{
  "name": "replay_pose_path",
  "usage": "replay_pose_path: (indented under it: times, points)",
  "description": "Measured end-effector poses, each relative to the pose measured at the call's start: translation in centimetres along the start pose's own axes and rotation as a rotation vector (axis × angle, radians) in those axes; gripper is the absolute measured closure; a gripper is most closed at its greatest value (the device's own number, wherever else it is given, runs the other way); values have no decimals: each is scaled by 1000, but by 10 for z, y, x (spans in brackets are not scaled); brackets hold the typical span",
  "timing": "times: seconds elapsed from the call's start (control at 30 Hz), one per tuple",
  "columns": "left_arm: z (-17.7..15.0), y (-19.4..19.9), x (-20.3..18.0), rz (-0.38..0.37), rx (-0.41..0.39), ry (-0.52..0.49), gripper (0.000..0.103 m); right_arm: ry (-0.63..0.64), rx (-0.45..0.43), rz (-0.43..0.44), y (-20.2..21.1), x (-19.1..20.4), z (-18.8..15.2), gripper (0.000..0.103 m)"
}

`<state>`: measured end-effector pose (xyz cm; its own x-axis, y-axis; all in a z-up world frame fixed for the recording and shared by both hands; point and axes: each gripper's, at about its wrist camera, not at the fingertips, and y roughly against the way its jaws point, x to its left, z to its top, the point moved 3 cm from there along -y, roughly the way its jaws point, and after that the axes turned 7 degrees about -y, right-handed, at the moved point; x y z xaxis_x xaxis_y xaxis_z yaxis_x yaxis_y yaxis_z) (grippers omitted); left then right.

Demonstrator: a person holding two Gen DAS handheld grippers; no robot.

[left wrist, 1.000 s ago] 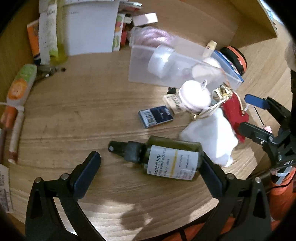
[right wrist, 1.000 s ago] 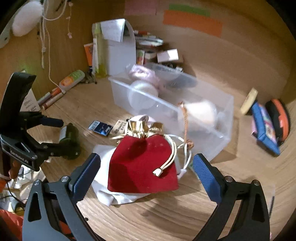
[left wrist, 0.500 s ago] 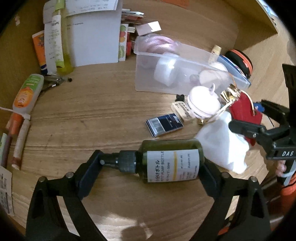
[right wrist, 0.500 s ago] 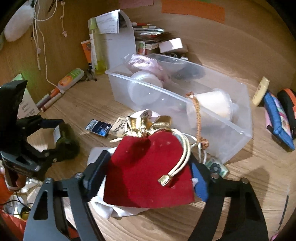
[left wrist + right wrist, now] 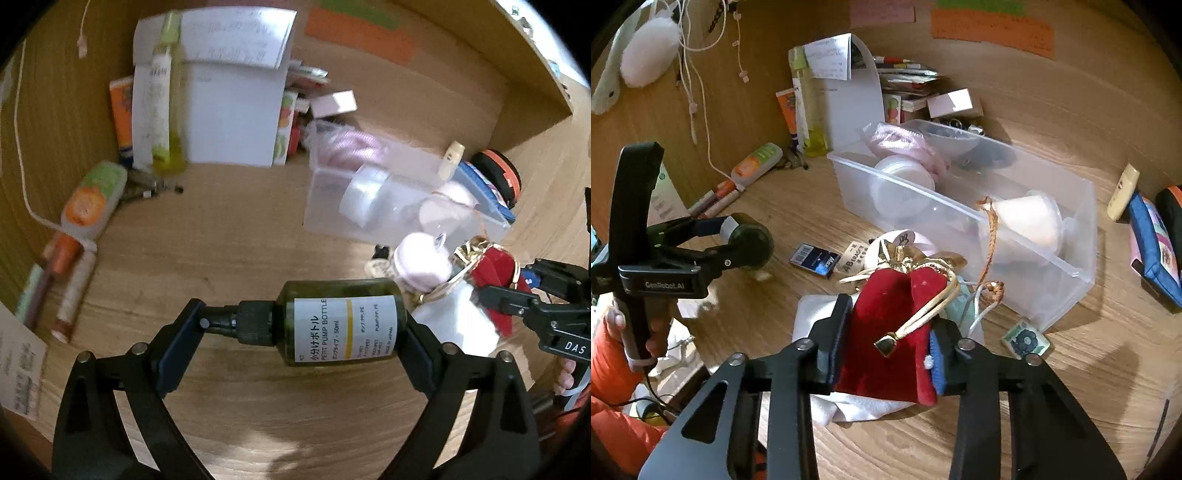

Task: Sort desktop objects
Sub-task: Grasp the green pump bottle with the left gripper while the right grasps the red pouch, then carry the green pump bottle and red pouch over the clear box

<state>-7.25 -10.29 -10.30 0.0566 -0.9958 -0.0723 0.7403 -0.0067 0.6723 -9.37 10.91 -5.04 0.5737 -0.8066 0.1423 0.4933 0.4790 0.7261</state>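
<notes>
Right wrist view: my right gripper (image 5: 886, 343) has just been closing, now pinching the red velvet pouch (image 5: 890, 332); my left gripper (image 5: 295, 332) is clamping the green pump bottle (image 5: 332, 321) endwise, both ready for lifting binward.

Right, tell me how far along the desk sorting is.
Done: the clear bin already holds a white jar, a pink pouch and a pale bag. In hand: the left gripper is clamped end to end on the green pump bottle; the right gripper, whose jaws have just been closing, pinches the red pouch. Left: the white cloth, barcode card and pens lie loose.
</notes>
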Motion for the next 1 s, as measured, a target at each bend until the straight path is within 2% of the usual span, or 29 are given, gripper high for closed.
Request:
replay_pose_path:
  times: [0.33, 0.43, 0.57, 1.0]
  points:
    - [30, 32, -19, -3, -102, -46, 8, -23, -68, 7, 26, -10, 9, 74]
    - [42, 39, -26, -43, -119, -39, 8, 7, -113, -41, 37, -13, 12, 74]
    - [55, 44, -35, -96, -138, -33, 8, 2, -155, -57, 55, -23, 19, 74]
    - [109, 35, -67, -66, -179, -138, 8, -7, -275, -99, 93, -53, 57, 74]
